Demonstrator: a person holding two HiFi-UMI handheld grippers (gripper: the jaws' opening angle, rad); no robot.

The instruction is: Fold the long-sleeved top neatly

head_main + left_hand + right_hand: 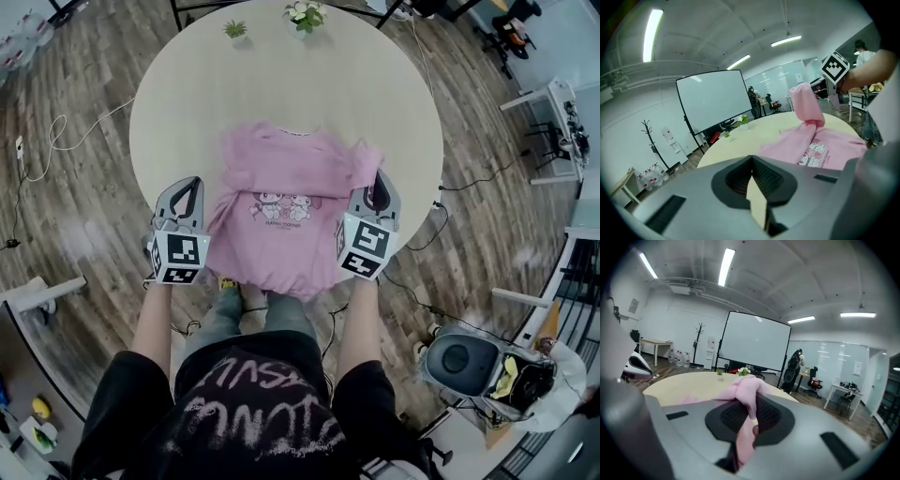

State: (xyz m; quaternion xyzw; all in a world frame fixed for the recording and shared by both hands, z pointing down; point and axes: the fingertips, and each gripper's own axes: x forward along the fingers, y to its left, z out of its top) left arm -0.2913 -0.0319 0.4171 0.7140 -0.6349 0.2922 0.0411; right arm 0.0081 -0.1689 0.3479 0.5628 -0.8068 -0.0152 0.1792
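Observation:
A pink long-sleeved top (286, 206) with a cartoon print lies on the round beige table (281, 84), its hem hanging over the near edge. My right gripper (378, 186) is at the top's right side, shut on a bunched pink fold. In the right gripper view the pink fabric (746, 392) sits pinched between the right gripper's (751, 409) pads. The left gripper view shows that fold (806, 103) lifted above the top (825, 150). My left gripper (186, 192) hovers just left of the top, shut and holding nothing, as the left gripper (752, 164) view confirms.
Two small potted plants (235, 30) (305, 15) stand at the table's far edge. Cables trail over the wooden floor (56, 141), and a white round bin (459, 361) stands at the lower right. A projection screen (715, 101) stands beyond the table.

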